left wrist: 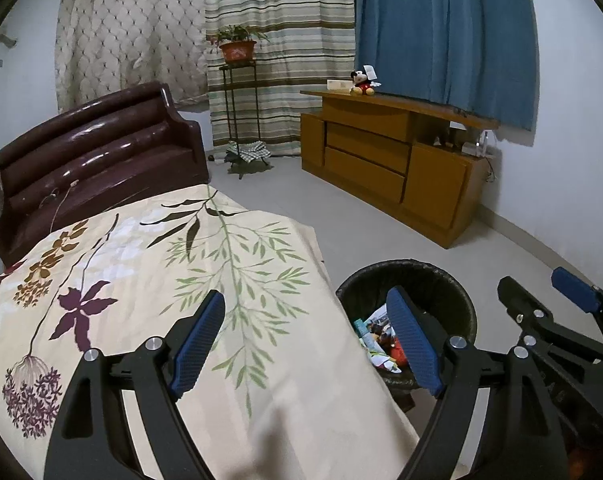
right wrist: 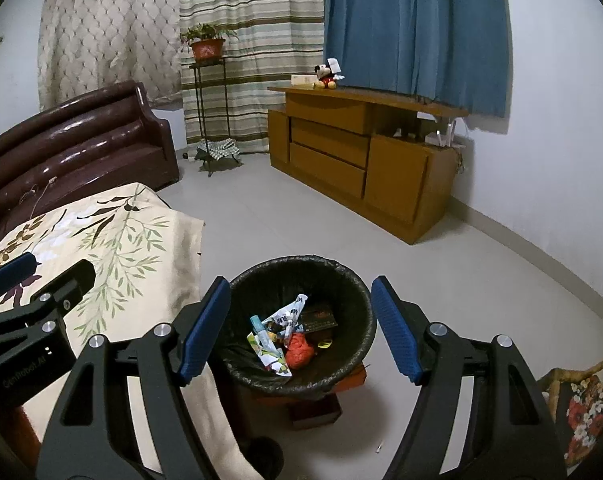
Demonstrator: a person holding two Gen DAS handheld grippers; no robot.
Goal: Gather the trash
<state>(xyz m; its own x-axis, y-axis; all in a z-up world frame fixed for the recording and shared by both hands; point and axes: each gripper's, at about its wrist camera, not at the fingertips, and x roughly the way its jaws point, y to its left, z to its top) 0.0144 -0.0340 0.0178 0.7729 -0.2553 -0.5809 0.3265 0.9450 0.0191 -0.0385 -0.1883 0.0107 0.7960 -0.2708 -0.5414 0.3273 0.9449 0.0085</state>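
A round bin with a black liner point(right wrist: 301, 261) stands beside the cloth-covered table. In it lie crumpled printed wrappers point(right wrist: 279, 342), an orange wad point(right wrist: 299, 351) and a small tube point(right wrist: 257, 322). My right gripper point(right wrist: 300, 285) hangs open just above the bin with nothing between its blue pads. My left gripper point(left wrist: 306, 298) is open and empty over the table's right edge, its right pad in front of the bin point(left wrist: 441, 276) and the trash point(left wrist: 375, 336). Each gripper shows at the edge of the other's view: the right gripper point(left wrist: 541, 294) and the left gripper point(right wrist: 45, 274).
The table carries a cream floral cloth point(left wrist: 161, 264). Behind it are a dark red sofa point(left wrist: 101, 152), a plant on a metal stand point(left wrist: 237, 48) and a wooden cabinet point(left wrist: 381, 160) with a plush toy point(left wrist: 363, 82). The bin rests on a reddish box point(right wrist: 347, 388). A floral-cushioned chair point(right wrist: 581, 412) is at the right.
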